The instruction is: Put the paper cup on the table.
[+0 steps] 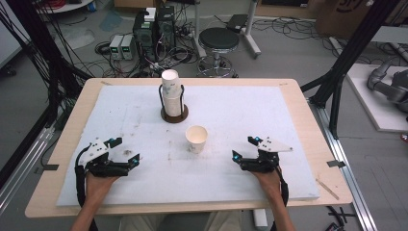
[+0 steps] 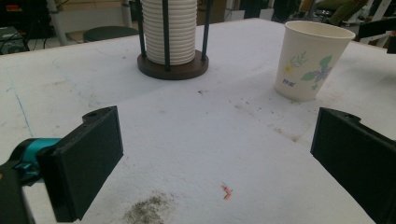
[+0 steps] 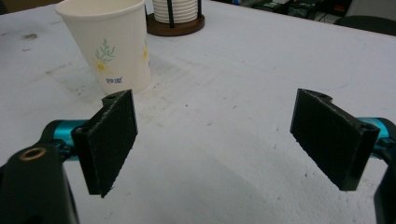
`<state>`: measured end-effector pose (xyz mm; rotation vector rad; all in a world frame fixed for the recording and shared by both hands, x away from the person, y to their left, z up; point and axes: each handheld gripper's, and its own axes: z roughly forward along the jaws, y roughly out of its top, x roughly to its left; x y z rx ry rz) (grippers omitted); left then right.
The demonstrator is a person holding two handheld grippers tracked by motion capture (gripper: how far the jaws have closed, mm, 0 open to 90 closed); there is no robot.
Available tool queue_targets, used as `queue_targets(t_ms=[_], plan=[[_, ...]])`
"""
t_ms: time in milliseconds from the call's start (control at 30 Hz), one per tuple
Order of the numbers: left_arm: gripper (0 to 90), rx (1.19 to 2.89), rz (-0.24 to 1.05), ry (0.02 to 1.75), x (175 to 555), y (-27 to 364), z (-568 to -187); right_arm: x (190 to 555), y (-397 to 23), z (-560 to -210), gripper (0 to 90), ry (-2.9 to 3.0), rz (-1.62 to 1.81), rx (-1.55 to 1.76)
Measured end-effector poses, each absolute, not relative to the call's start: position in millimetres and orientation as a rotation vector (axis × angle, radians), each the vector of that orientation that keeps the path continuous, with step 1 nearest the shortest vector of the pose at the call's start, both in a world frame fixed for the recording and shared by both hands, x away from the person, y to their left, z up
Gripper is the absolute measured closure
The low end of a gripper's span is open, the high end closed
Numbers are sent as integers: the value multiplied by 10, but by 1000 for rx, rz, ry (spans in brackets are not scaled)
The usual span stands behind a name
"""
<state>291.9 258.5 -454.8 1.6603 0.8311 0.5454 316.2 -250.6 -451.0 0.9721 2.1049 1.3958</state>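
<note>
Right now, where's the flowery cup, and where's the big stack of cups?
flowery cup (image 2: 312, 65), left gripper view, on its printed side wall.
stack of cups (image 1: 170, 91), high view, on the upper cups above the holder.

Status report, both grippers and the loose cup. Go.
Left gripper open, right gripper open, both empty, low over the white mat. Loose paper cup upright between them, untouched. Cup stack in its holder behind. Path clear.

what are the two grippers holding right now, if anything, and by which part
Nothing is held. The left gripper and the right gripper both rest open on the white mat, jaws apart with bare mat between them. The loose paper cup stands untouched between them.
</note>
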Motion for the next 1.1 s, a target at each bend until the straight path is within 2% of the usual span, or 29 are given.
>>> queue_targets(t_ms=[1100], plan=[[22,1653,534,832,2923,2594,-4553,3162,-2514,-4516,153,2105,1402,973]])
